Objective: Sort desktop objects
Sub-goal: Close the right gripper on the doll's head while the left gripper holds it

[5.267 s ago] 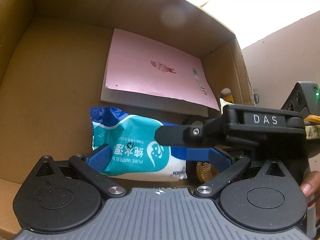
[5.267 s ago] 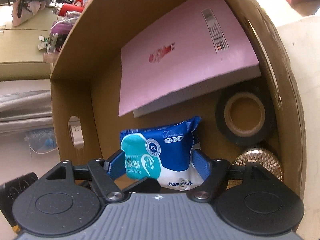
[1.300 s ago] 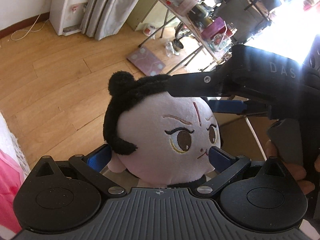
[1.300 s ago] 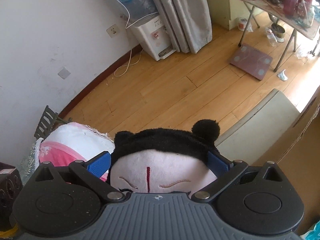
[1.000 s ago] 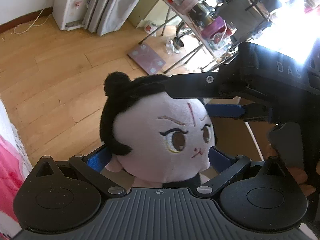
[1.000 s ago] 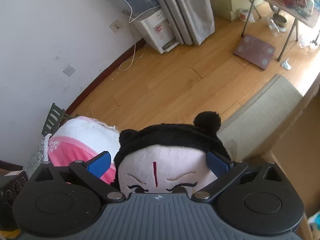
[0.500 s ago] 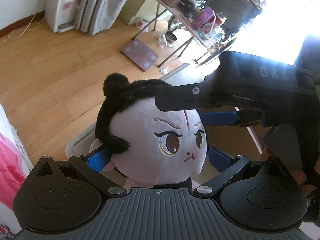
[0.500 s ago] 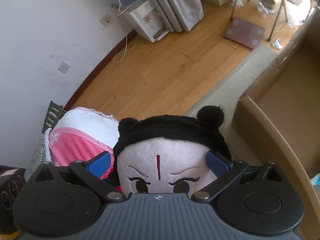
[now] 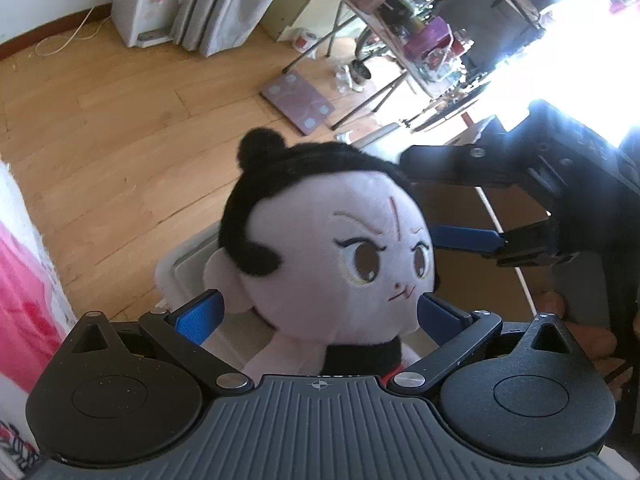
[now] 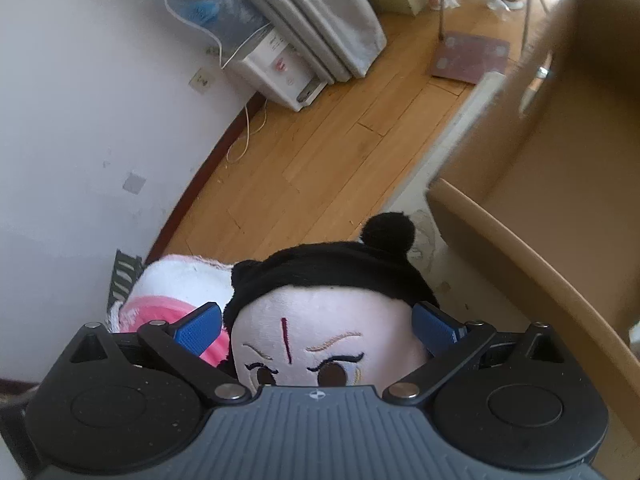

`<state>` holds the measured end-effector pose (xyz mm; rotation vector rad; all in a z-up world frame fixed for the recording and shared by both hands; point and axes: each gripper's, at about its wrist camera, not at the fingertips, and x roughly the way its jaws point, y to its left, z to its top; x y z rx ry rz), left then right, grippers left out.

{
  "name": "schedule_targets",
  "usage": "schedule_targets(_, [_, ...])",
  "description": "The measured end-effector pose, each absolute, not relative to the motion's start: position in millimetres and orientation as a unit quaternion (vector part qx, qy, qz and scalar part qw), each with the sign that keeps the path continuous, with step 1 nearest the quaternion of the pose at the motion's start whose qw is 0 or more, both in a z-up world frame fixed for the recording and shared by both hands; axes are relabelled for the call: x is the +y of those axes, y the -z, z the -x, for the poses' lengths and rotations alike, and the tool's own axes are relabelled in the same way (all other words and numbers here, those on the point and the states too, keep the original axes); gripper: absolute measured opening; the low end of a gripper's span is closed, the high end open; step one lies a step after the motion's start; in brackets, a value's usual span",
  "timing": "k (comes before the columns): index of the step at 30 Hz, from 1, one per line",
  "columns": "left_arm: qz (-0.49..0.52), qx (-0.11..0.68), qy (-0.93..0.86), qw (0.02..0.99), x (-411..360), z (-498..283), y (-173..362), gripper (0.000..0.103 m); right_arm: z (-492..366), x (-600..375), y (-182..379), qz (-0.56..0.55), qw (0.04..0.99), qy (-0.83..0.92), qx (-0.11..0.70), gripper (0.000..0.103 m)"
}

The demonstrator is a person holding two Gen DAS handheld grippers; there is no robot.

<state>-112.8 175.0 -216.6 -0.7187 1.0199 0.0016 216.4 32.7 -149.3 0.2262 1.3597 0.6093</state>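
No readable words, numbers or brand marks anywhere I look, none on the plush doll (image 9: 340, 248) in my tongs, none beyond it

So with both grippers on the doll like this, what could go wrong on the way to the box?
1. The plush doll is held by its soft round head between the left gripper and the right gripper; if the hands drift apart, it may slip or stretch.
2. The cardboard box has tall walls; the dangling body could catch its near rim.
3. The grippers sit close together and might bump.
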Motion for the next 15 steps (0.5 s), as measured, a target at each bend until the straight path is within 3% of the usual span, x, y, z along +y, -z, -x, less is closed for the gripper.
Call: schedule_targets(15, [0.427,0.485,0.039,0.762,184,106,252,0.103,-217,16,171,-0.136,0.728,-0.259,0.62,0.103])
